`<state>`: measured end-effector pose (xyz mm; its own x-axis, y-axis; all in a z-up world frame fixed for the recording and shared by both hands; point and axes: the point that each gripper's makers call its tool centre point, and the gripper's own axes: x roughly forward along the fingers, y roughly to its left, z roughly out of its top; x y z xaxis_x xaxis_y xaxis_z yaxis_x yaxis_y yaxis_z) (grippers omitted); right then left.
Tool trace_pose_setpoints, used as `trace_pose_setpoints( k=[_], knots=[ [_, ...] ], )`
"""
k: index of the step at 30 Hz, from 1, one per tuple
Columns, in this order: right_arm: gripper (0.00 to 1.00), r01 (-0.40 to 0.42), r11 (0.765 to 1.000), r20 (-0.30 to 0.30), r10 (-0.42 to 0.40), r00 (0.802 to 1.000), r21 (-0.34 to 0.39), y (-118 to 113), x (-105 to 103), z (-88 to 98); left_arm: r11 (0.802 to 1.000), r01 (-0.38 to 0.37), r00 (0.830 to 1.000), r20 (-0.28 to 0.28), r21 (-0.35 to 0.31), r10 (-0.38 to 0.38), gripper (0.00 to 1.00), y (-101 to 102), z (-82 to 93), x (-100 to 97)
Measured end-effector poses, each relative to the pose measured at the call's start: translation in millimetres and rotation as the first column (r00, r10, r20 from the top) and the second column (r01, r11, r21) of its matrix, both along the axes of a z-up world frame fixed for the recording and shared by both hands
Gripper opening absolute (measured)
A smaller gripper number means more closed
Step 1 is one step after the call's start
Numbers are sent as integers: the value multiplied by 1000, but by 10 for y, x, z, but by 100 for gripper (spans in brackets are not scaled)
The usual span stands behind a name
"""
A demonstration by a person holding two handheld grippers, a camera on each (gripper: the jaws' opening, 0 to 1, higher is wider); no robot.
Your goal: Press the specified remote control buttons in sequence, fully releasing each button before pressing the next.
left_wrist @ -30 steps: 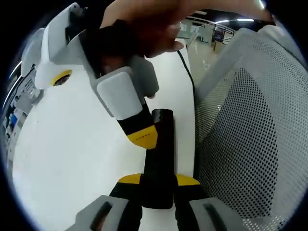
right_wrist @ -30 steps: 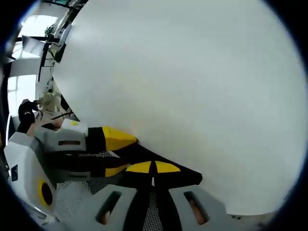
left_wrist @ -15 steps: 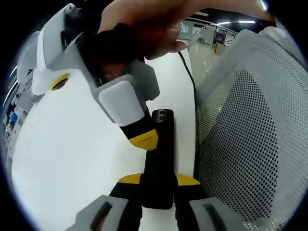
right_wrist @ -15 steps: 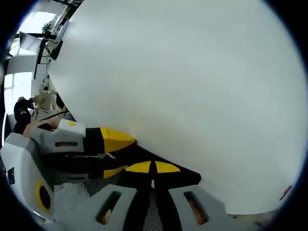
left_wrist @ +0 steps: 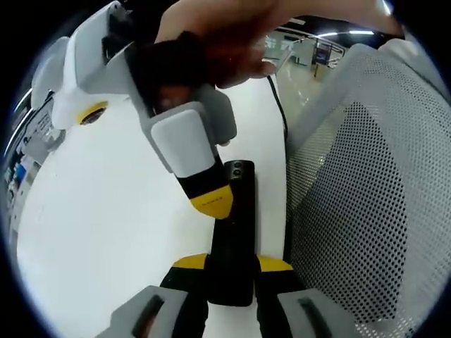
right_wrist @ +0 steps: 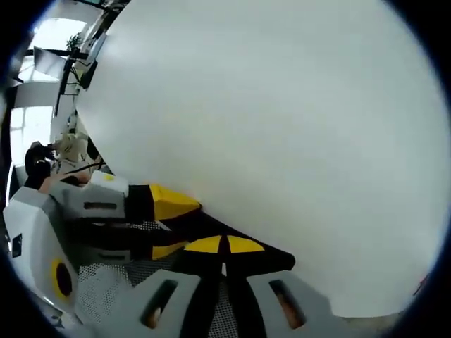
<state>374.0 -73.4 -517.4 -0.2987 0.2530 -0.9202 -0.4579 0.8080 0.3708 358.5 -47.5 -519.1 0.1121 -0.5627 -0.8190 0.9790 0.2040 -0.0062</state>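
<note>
A black remote control [left_wrist: 240, 184] lies lengthwise over the white table [left_wrist: 106, 225], a round button near its far end. My left gripper [left_wrist: 232, 263] is shut on its near end, one yellow tip on each side. My right gripper [left_wrist: 211, 203] comes down from the upper left, held by a person's hand [left_wrist: 225, 35]. It is shut, and its yellow tips touch the remote's left side near the middle. In the right gripper view, my right gripper [right_wrist: 224, 245] has its tips together on the dark remote [right_wrist: 211, 225], and the left gripper [right_wrist: 168, 225] clamps it from the left.
A grey mesh chair back [left_wrist: 366, 197] stands close along the right side of the remote. A black cable [left_wrist: 276, 105] runs along the table's far right edge. Plain white tabletop [right_wrist: 282, 127] stretches ahead in the right gripper view.
The right gripper's body has shifted slightly to the right while its tips stay on the remote. The left gripper and the remote have not moved.
</note>
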Motion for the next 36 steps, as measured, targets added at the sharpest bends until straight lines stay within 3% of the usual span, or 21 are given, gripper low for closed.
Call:
trace_pose_setpoints(
  k=[7,25,36],
  knots=[
    [0,11,999,30,-12,999,39,-23,-14,24,1000,-3,1000,0,-6,3,24,-1,2,-5],
    [0,-25,999,26,24,999,26,-42,-140,57,1000,-2,1000,1,-8,2,24,0,-2,-7],
    [0,-55,998,53,55,997,11,-42,-92,41,1000,-7,1000,7,-13,7,24,-29,-2,17]
  ],
)
